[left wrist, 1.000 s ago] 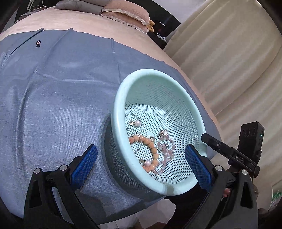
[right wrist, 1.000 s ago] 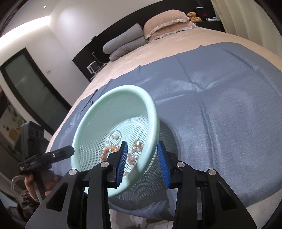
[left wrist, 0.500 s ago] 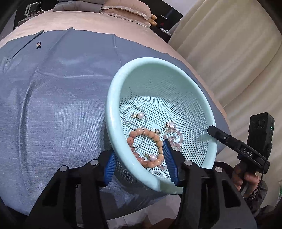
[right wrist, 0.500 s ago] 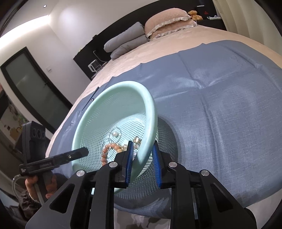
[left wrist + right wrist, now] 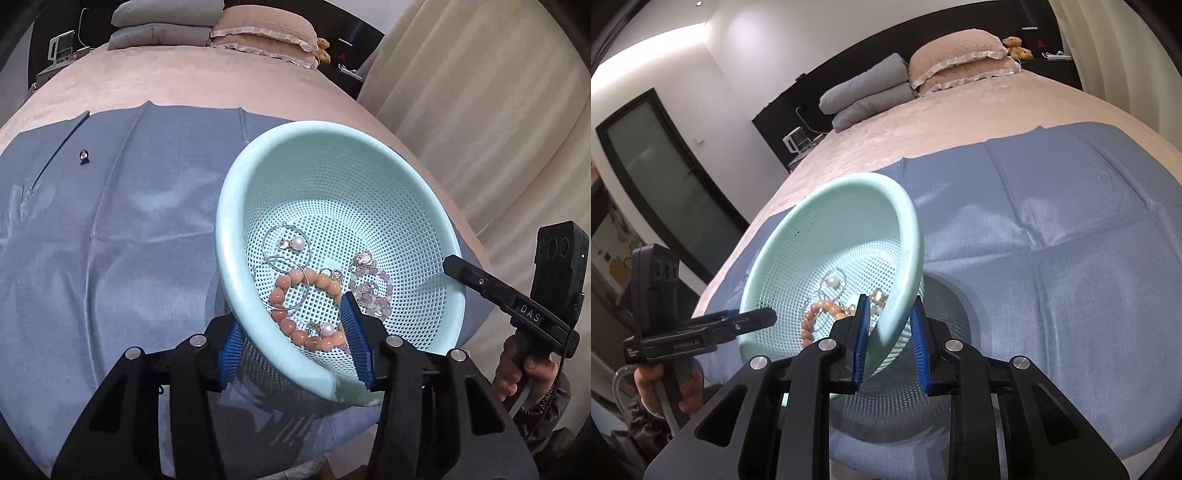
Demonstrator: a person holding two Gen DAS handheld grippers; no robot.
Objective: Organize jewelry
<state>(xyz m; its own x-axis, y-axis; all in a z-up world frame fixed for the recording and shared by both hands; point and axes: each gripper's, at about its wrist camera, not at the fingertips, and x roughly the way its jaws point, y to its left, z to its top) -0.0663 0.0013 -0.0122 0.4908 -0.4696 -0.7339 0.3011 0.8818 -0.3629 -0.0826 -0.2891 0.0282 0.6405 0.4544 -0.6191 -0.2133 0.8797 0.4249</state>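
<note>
A mint-green mesh basket (image 5: 369, 162) is held above the blue cloth (image 5: 110, 258) on the bed. It holds an orange bead bracelet (image 5: 295, 325), a pale pink bead bracelet (image 5: 373, 291), silver hoops with a pearl (image 5: 298, 242) and small charms. My left gripper (image 5: 295, 343) is shut on the basket's near rim. My right gripper (image 5: 890, 332) is shut on the rim at the other side; the basket (image 5: 827, 229) tilts in that view. Each gripper shows in the other's view, the right one (image 5: 509, 299) and the left one (image 5: 701, 328).
A small dark ring-like object (image 5: 84, 156) lies on the cloth at the far left. Grey and pink pillows (image 5: 916, 81) lie at the bed's head. Cream curtains (image 5: 480, 110) hang to the right. A dark door (image 5: 665, 184) stands at the left.
My left gripper went from wide open around the basket to shut on its rim. Both grippers have lifted the basket off the cloth, and the views rose toward the bed's head.
</note>
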